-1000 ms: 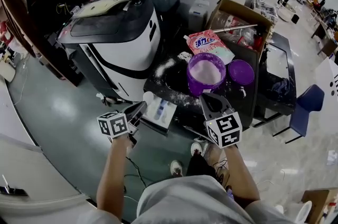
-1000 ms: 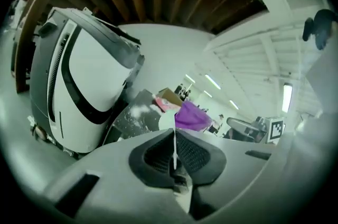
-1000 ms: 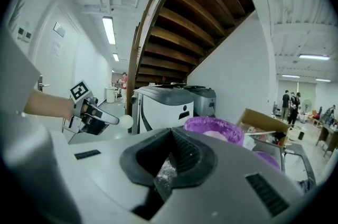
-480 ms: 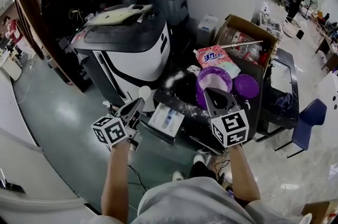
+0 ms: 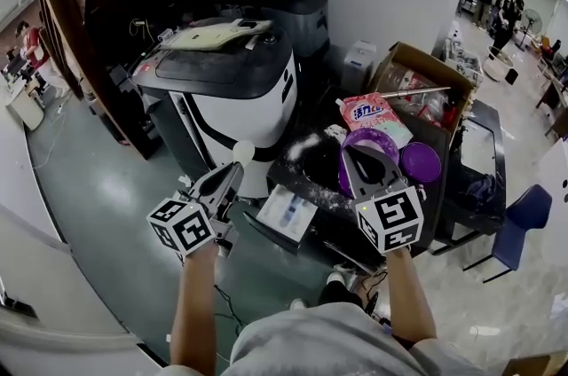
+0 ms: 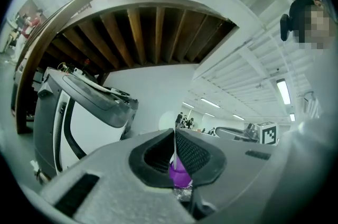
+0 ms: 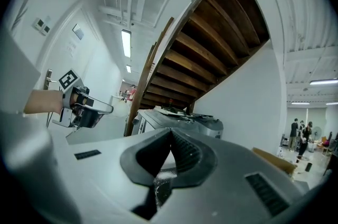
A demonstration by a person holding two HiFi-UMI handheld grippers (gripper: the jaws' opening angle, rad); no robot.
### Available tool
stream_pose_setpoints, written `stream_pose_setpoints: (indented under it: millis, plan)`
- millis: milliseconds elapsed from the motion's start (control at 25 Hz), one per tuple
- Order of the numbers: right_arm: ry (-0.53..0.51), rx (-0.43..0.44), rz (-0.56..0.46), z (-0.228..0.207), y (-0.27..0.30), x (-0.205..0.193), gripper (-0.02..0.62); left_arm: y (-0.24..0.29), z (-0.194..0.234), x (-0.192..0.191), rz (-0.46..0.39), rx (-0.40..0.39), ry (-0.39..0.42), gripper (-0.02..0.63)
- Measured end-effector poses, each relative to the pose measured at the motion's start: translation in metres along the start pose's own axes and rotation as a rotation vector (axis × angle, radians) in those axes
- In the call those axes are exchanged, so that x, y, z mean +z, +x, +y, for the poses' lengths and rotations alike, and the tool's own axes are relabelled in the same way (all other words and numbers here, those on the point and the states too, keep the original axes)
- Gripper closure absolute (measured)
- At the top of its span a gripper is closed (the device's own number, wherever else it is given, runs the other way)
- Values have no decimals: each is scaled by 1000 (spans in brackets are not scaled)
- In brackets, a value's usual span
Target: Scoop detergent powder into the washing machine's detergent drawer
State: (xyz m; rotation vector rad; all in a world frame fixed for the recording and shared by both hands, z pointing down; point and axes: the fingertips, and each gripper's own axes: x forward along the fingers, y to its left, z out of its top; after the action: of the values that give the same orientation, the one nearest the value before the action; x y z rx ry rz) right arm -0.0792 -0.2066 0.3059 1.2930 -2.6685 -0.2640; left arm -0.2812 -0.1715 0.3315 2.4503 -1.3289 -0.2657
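My left gripper (image 5: 231,173) (image 6: 174,136) is shut on the thin handle of a white scoop (image 5: 243,152), held tilted up in the air left of the white detergent drawer (image 5: 286,211). That drawer lies at the near edge of a black table (image 5: 311,228). In front of the purple tub of powder (image 5: 377,139), my right gripper (image 5: 355,152) (image 7: 170,136) is shut with nothing in it, and powder dusts its pads. The washing machine (image 5: 235,86) stands behind the scoop. What the scoop's bowl holds cannot be seen.
A purple lid (image 5: 420,161) lies right of the tub, with a pink detergent bag (image 5: 373,112) and a cardboard box (image 5: 426,77) behind. Spilled powder (image 5: 302,148) whitens the tabletop. A second machine (image 5: 284,2) stands at the back. A blue chair (image 5: 524,219) is at the right.
The view has swung upward. Both grippers have risen slightly; the right one now covers much of the purple tub. My left gripper still holds the scoop, now left of the drawer.
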Motion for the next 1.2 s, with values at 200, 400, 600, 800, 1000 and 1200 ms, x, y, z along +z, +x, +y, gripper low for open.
stream_pose_setpoints:
  millis: [200, 400, 600, 800, 1000, 1200]
  plan:
    - [-13, 9, -5, 2, 6, 3, 591, -1, -2, 7, -6, 5, 35, 591]
    - [-25, 15, 0, 3, 10, 5, 591, 0, -2, 9, 0, 8, 54, 591]
    - [-36, 20, 10, 3, 12, 2, 592, 2, -5, 6, 11, 19, 91, 591]
    - [-32, 28, 19, 4, 15, -2, 591, 1, -6, 2, 26, 48, 160, 591]
    - [-30, 31, 39, 7, 20, -10, 592, 3, -4, -12, 47, 62, 182, 591]
    - [-26, 26, 63, 9, 22, -22, 591, 4, -3, -22, 58, 60, 179, 591]
